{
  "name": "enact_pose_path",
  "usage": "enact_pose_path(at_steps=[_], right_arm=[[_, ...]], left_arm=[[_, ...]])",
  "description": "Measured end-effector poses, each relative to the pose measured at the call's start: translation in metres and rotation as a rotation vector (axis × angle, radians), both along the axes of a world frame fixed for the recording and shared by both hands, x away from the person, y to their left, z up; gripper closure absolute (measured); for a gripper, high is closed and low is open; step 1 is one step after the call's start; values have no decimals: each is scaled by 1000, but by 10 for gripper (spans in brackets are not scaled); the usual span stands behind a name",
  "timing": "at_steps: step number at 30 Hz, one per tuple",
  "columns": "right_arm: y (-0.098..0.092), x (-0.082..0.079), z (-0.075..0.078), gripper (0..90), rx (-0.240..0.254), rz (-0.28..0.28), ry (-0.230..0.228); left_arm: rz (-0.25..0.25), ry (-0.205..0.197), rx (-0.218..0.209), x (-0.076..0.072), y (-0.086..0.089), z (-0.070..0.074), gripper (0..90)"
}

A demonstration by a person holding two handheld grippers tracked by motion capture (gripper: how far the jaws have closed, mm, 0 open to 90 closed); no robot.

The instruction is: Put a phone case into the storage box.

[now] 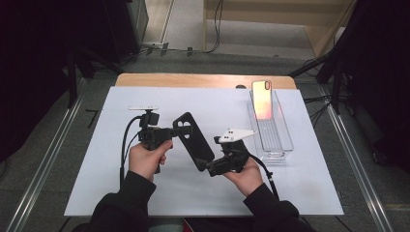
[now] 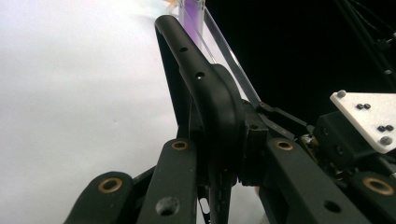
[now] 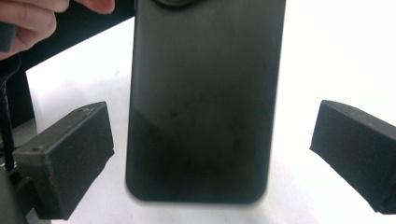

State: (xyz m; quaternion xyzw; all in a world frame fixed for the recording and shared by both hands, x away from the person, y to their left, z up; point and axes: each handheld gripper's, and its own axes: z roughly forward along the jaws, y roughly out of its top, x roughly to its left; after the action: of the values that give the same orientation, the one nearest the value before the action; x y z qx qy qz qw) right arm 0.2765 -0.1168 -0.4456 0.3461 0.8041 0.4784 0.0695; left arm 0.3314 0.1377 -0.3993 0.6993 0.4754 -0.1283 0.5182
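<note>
A black phone case (image 1: pixel 193 140) hangs tilted above the white board, camera cut-out end up. My left gripper (image 1: pixel 178 130) is shut on that upper end; in the left gripper view the case's edge (image 2: pixel 212 93) is pinched between the jaws of the left gripper (image 2: pixel 229 149). My right gripper (image 1: pixel 208 167) is at the case's lower end. In the right gripper view the case's back (image 3: pixel 201 70) stands between the two pads of the right gripper (image 3: pixel 210 154), with a gap on each side, so it is open.
A clear plastic tray (image 1: pixel 279 145) lies on the right of the white board (image 1: pixel 121 193), with an orange-pink phone (image 1: pixel 261 99) leaning upright at its far end. Dark floor, cables and stands surround the table.
</note>
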Motion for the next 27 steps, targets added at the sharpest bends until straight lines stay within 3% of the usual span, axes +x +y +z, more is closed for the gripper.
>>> enact_pose_path(at_steps=[2, 6, 12, 21, 27], right_arm=[[-2, 0, 0, 0, -8, 2, 1], [-5, -1, 1, 0, 0, 6, 6], [-7, -1, 1, 0, -12, 1, 11], [-9, 1, 1, 0, -19, -15, 5], [-9, 1, 2, 0, -2, -26, -20]], left_arm=[[5, -30, 11, -2, 0, 1, 803], [15, -110, 72, -7, -3, 2, 801], [16, -185, 124, -11, -7, 1, 801], [-8, -332, 176, -20, -13, 0, 800], [-35, -355, 178, -23, -17, -1, 802]])
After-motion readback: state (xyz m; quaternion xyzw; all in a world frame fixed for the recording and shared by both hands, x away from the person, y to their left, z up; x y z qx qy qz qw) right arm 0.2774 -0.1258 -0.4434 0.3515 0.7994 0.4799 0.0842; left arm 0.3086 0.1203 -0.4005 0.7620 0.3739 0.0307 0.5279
